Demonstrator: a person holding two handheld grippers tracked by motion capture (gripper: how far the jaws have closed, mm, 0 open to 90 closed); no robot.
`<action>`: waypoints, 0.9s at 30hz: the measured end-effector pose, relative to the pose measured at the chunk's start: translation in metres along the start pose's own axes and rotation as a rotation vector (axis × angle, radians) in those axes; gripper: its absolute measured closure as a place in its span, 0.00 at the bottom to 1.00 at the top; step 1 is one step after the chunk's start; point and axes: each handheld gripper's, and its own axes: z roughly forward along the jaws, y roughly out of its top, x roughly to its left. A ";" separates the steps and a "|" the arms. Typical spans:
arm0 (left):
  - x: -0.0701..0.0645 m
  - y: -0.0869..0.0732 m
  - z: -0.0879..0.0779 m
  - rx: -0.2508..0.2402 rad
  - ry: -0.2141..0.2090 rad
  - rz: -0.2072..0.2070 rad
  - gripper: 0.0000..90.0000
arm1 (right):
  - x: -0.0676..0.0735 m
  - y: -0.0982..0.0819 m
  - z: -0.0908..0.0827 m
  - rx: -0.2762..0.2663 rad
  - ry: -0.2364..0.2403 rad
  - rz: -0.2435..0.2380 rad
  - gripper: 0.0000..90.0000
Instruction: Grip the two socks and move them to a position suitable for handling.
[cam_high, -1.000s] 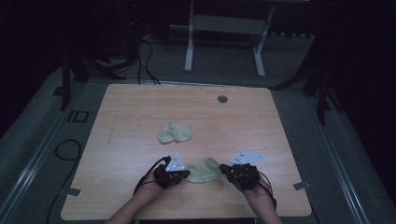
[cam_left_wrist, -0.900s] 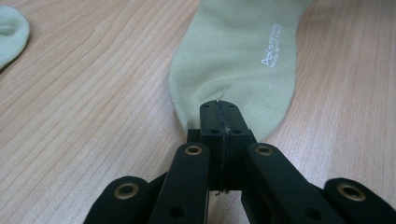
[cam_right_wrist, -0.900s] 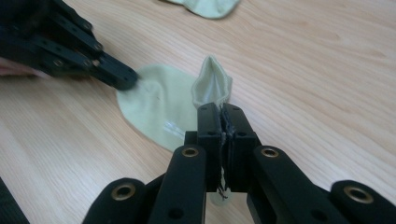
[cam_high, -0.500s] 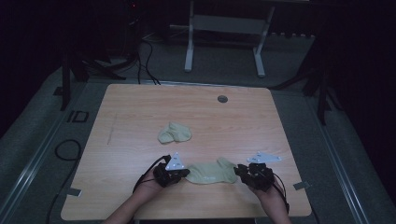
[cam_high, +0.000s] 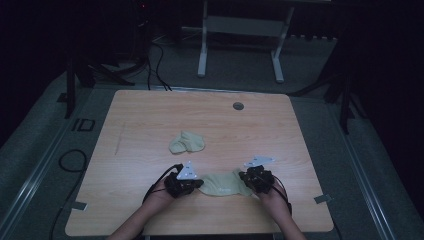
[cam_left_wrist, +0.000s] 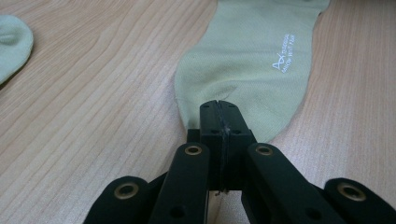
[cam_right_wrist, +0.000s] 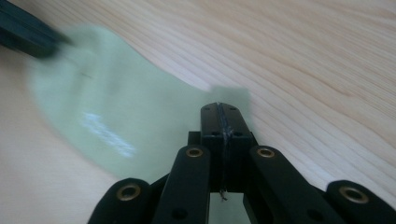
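Dark grey carpet surrounds the wooden table, with a white metal frame standing beyond the far edge and black cables trailing on the floor near the far left corner.

On the table, a round grey grommet sits close to the far edge, right of the middle.

A crumpled pale green sock lies near the centre of the surface, well apart from both grippers. The left gripper view shows part of it at the upper left.

A second pale green sock lies stretched flat, parallel to the near edge, between the two grippers. Small white lettering is printed on it.

The left gripper rests low at the near edge, left of the middle. Its jaws are closed on one end of the stretched sock; the left gripper view shows the jaw tips pressed together with the fabric edge pinched at them.

The right gripper sits at the sock's other end. Its jaws have just been closing, and the right gripper view shows them together on the fabric corner, in a motion-blurred frame.

A hand and forearm behind each gripper enter from the near edge.
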 end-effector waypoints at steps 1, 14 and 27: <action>0.000 0.000 0.000 0.000 0.004 0.001 0.99 | -0.001 -0.002 0.003 0.012 -0.007 0.001 0.99; -0.010 0.014 0.015 0.001 -0.034 0.012 0.99 | -0.020 -0.030 -0.010 0.028 -0.021 0.048 0.99; -0.016 0.019 0.020 0.003 -0.053 0.013 0.99 | -0.030 -0.043 -0.019 0.011 -0.024 0.099 0.99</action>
